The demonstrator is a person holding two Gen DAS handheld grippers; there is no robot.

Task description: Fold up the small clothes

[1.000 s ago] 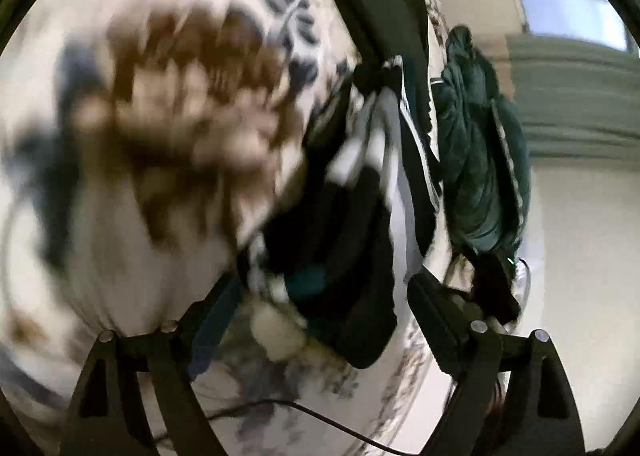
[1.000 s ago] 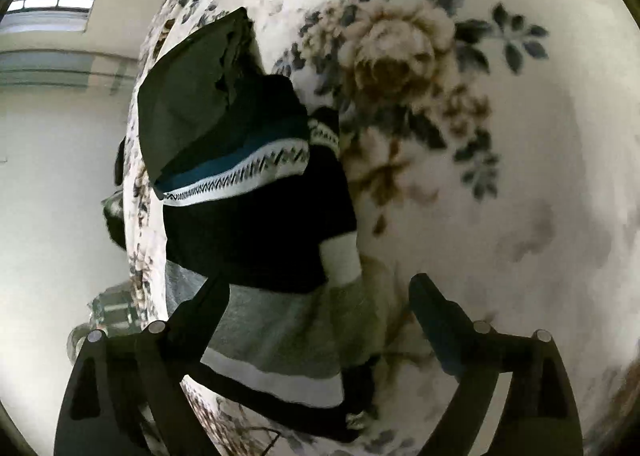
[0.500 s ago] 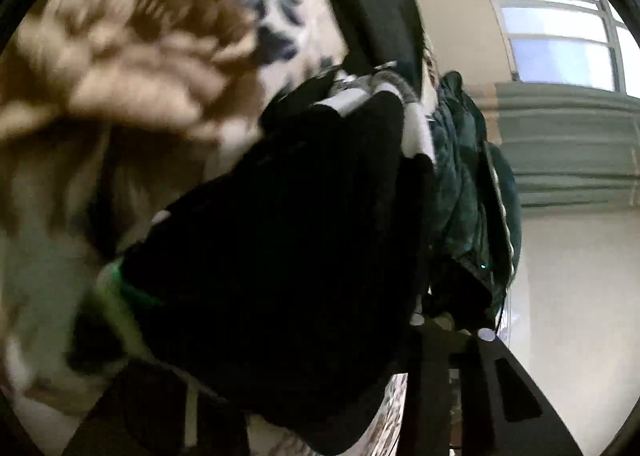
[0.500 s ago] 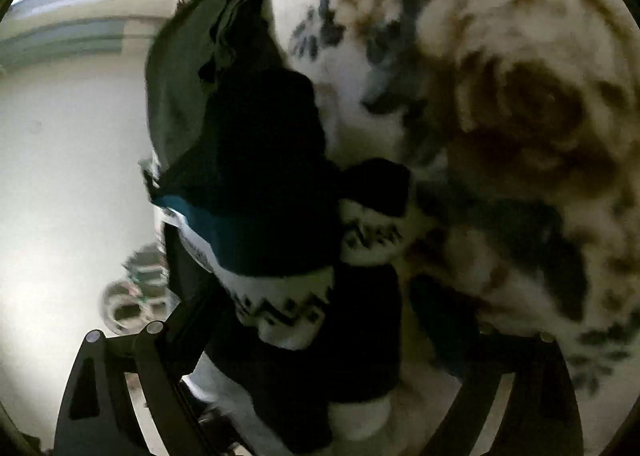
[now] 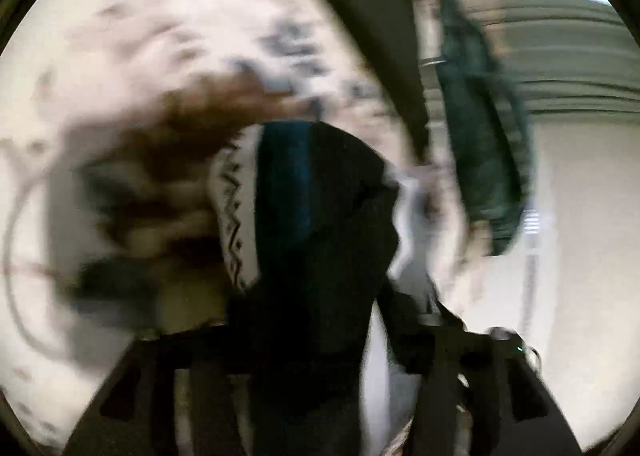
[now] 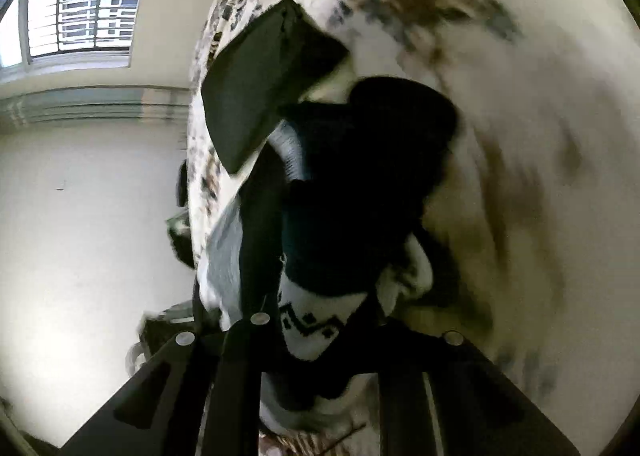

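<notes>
A small black sweater point(image 5: 320, 224) with a teal band and a white zigzag stripe hangs between both grippers above a floral bedsheet point(image 5: 160, 56). My left gripper point(image 5: 316, 368) is shut on the sweater's dark fabric, which covers its fingers. In the right wrist view the same sweater point(image 6: 360, 216) is bunched up and lifted. My right gripper point(image 6: 316, 356) is shut on its white zigzag stripe. The picture is blurred by motion.
A folded dark green garment point(image 6: 264, 80) lies on the sheet beyond the sweater, also seen in the left wrist view point(image 5: 376, 28). A teal garment point(image 5: 480, 124) lies near the bed's edge. A window point(image 6: 80, 12) and pale wall lie beyond the bed.
Both grippers went from open around the sweater to shut on it. The sweater has been lifted off the sheet and bunched up between them.
</notes>
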